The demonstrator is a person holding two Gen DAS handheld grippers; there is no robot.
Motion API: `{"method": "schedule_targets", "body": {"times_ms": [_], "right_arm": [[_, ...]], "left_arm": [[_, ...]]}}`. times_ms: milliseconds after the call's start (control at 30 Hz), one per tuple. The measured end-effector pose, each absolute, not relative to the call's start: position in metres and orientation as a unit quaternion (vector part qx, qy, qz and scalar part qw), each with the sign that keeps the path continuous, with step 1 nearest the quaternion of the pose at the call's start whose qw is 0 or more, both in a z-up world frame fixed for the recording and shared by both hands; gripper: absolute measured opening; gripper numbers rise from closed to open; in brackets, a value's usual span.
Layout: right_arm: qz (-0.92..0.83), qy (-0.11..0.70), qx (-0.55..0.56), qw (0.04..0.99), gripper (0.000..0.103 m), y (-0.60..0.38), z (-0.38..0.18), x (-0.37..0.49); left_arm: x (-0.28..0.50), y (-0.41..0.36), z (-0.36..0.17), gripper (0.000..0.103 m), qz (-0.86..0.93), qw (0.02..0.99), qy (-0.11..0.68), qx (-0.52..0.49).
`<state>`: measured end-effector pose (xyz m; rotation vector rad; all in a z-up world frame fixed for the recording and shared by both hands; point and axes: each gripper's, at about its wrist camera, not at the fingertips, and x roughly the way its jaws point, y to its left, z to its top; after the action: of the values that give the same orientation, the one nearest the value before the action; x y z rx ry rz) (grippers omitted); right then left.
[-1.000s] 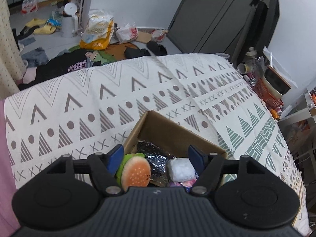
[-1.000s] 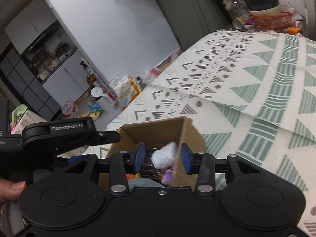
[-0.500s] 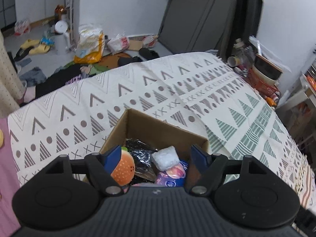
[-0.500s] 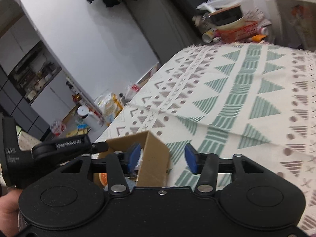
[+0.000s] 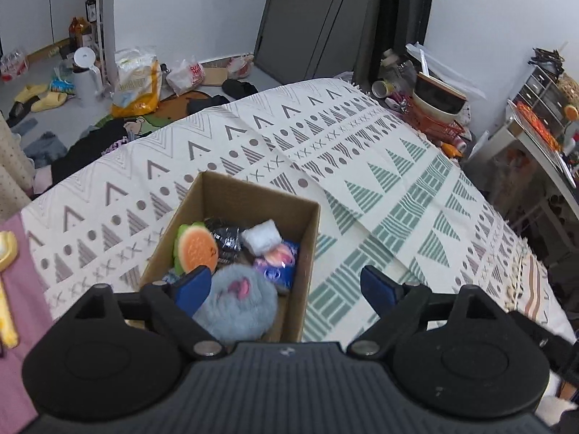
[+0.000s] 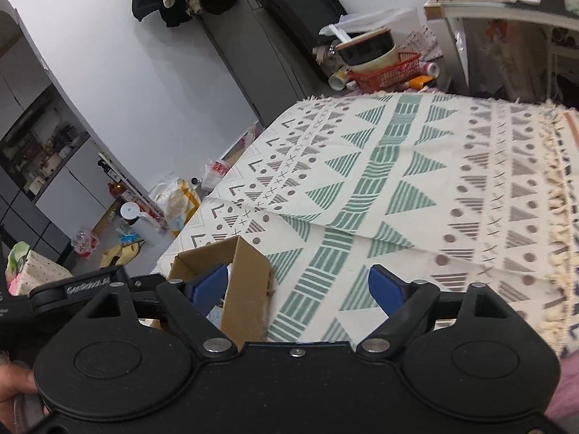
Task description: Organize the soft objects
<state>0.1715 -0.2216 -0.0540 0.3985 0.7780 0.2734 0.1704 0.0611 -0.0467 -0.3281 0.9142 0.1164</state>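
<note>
A brown cardboard box (image 5: 253, 195) stands on the patterned cloth. Inside lie a burger-shaped plush (image 5: 197, 251), a white soft lump (image 5: 261, 240), a black shiny packet (image 5: 226, 240), a blue wrapper (image 5: 278, 271) and a grey fluffy toy (image 5: 237, 305). My left gripper (image 5: 286, 285) hovers open above the box's near right corner, holding nothing. In the right wrist view the box (image 6: 239, 282) sits at the lower left. My right gripper (image 6: 298, 287) is open and empty, straddling the box's right wall, above the cloth.
The cream cloth with green and brown triangles (image 5: 380, 181) covers the surface; its fringed edge (image 6: 550, 195) runs on the right. A red basket with bowls (image 6: 383, 68) stands at the far end. A pink fabric (image 5: 14, 289) lies at the left. The floor beyond holds bags (image 5: 135, 83) and slippers.
Both grippers have pulled back and up from the box. The right gripper let go of the white lump, swung right and opened wide. The grey fluffy toy now shows in the box.
</note>
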Motion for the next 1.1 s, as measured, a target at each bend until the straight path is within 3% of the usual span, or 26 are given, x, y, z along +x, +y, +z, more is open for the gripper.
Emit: {"method": "schedule_targets", "body": {"times_ms": [167, 1100], "right_arm": [[0.135, 0.375, 0.186, 0.898, 0.103, -0.237, -0.039, 0.151], [0.144, 0.354, 0.135, 0.914, 0.103, -0.273, 0.01, 0.037]], "left_arm": [[0.142, 0.051, -0.028, 0.094, 0.045, 0.883, 0.445, -0.139], [0.011, -0.005, 0.031, 0.095, 0.014, 0.914, 0.401, -0.063]]}}
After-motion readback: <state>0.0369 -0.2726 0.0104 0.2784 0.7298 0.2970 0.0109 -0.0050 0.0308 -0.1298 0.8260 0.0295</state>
